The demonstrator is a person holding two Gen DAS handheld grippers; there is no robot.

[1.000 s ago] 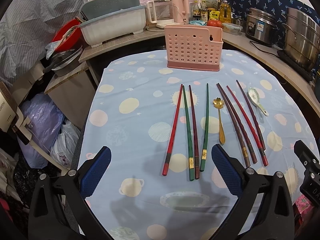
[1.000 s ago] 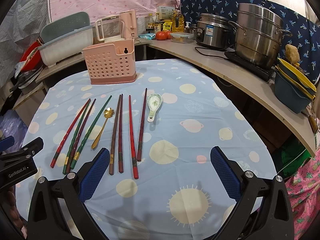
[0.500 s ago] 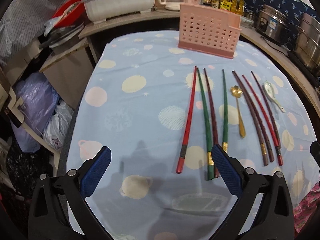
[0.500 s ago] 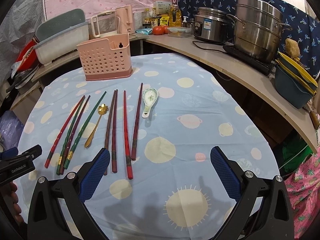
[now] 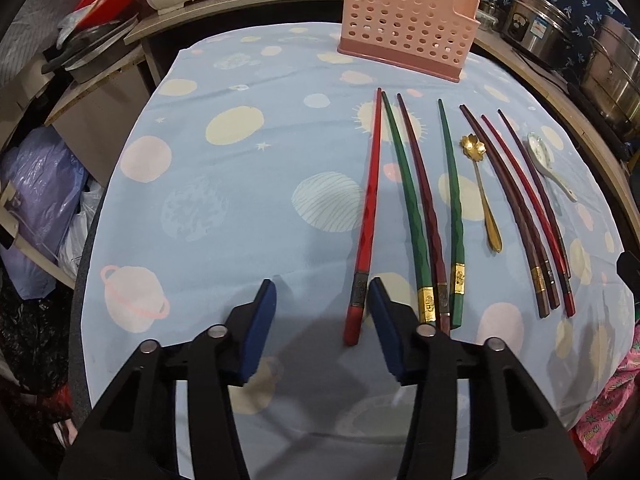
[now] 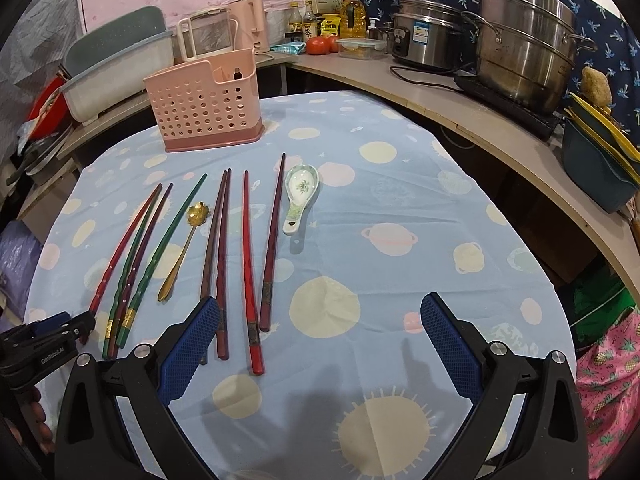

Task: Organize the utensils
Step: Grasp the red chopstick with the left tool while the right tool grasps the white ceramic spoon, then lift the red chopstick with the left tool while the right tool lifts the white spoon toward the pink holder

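Left gripper [image 5: 322, 294]: blue ribbed pads parted, straddling the butt of a faceted red chopstick [image 5: 367, 224], contact unclear. Right gripper [image 6: 320, 312]: spread wide, empty. Perforated pink plastic caddy [image 6: 204, 106] at tabletop's [image 6: 400, 200] far edge.

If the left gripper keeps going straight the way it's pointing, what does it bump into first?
Probably the red chopstick: its thick end lies between the open left gripper's fingers, near the right pad. Depth is unclear, so it could touch the tablecloth first.
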